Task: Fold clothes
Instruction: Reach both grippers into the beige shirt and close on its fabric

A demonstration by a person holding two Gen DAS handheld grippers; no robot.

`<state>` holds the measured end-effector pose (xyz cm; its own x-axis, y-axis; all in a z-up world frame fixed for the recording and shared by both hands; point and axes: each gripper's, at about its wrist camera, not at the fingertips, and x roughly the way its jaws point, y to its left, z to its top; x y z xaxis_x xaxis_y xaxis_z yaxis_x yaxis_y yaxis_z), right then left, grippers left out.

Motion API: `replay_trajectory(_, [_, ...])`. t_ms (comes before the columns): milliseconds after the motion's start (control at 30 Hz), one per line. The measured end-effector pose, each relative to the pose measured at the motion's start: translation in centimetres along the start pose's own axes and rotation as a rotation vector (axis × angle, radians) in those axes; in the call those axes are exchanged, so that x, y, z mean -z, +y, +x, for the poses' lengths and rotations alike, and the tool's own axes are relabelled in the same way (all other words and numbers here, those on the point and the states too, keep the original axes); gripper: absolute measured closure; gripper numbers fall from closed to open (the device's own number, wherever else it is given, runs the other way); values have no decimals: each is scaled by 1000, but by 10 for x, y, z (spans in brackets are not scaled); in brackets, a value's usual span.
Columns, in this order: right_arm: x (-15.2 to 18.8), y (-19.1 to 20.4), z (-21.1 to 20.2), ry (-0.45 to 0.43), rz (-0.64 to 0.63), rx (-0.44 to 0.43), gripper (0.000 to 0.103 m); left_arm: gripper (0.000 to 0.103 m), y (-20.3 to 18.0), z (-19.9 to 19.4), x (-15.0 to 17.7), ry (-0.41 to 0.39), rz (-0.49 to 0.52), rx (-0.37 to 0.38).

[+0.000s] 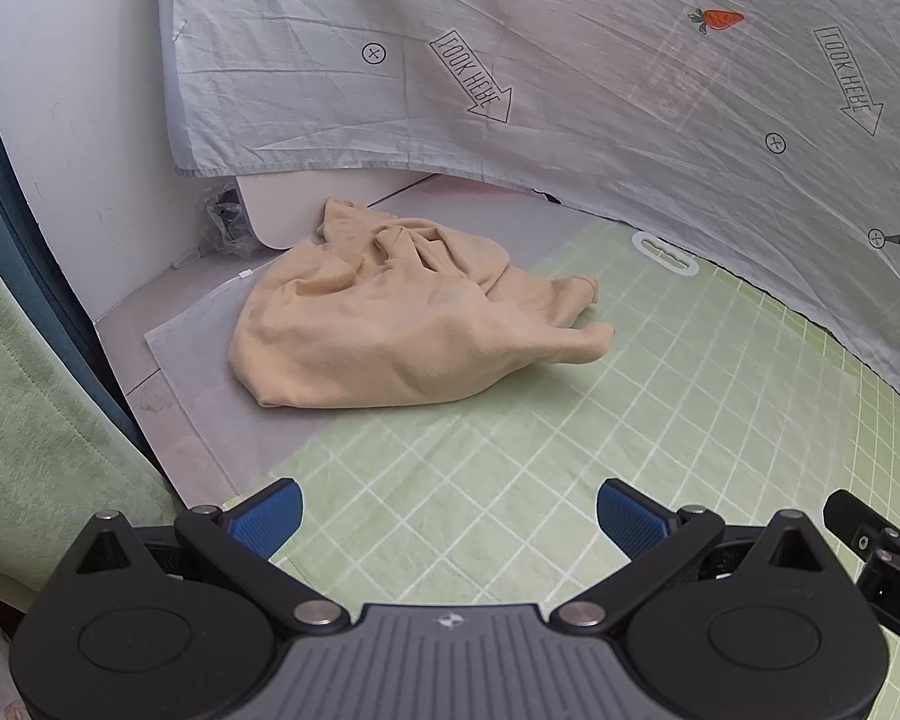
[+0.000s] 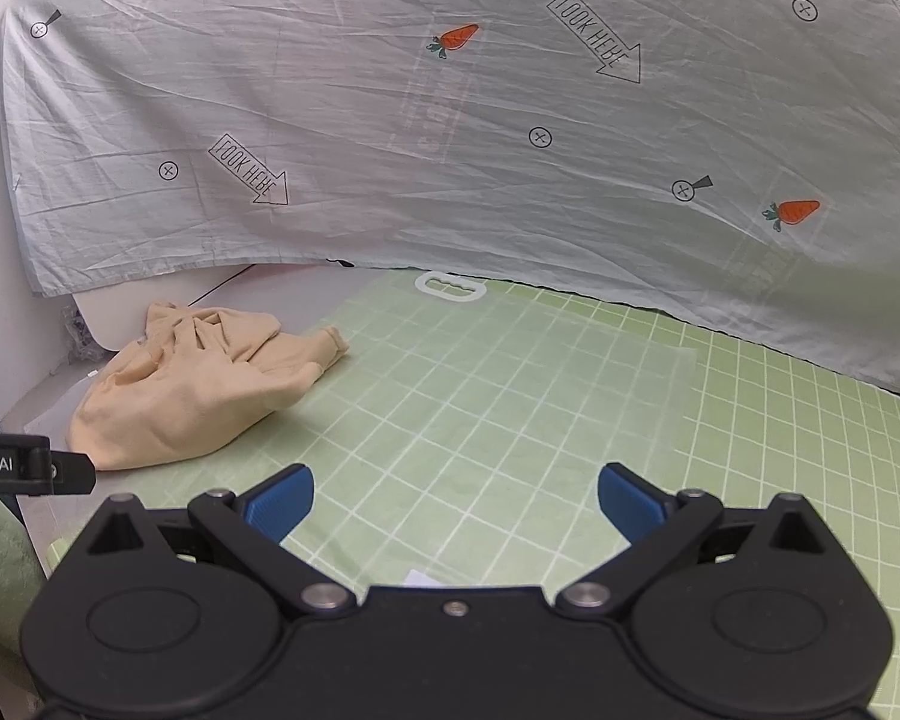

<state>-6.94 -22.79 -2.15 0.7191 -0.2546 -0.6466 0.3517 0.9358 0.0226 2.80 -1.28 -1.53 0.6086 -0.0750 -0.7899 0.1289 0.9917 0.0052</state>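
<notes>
Jaws spread wide on my left gripper (image 1: 449,513) and right gripper (image 2: 456,498), ribbed blue pads empty; the soft beige garment (image 1: 390,324) lies crumpled on the gridded green mat (image 1: 630,420).

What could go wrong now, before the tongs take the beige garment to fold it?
1. The crumpled beige garment lies in a heap with its edges hidden, so the open left tongs may pinch several layers at once.
2. It lies partly off the green gridded mat, on a thin white sheet; a low grasp could catch that sheet too.
3. The right tongs are open farther from it, near the hanging grey printed cloth, which might snag.
</notes>
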Motion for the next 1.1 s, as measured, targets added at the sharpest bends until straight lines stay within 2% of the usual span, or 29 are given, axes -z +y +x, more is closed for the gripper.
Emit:
replay_trajectory(167, [-9, 0, 26, 8, -7, 23, 0, 0, 7, 22, -12, 25, -18, -40])
replay_trajectory(600, [-49, 29, 123, 106, -53, -47, 1, 0, 48, 119, -69, 156, -146, -159])
replay_trajectory(733, [-67, 44, 161, 139, -75, -94, 6, 0, 64, 153, -93, 194, -216, -202])
replay_trajectory(867, [-80, 62, 201, 163, -118, -132, 8, 1, 83, 183, -114, 198, -267, -249])
replay_trajectory(967, [-86, 75, 231, 194, -144, -163, 17, 2, 91, 205, -128, 195, -268, -247])
replay_trajectory(1100, [-91, 91, 264, 235, -140, -223, 28, 9, 96, 237, -140, 217, -241, -223])
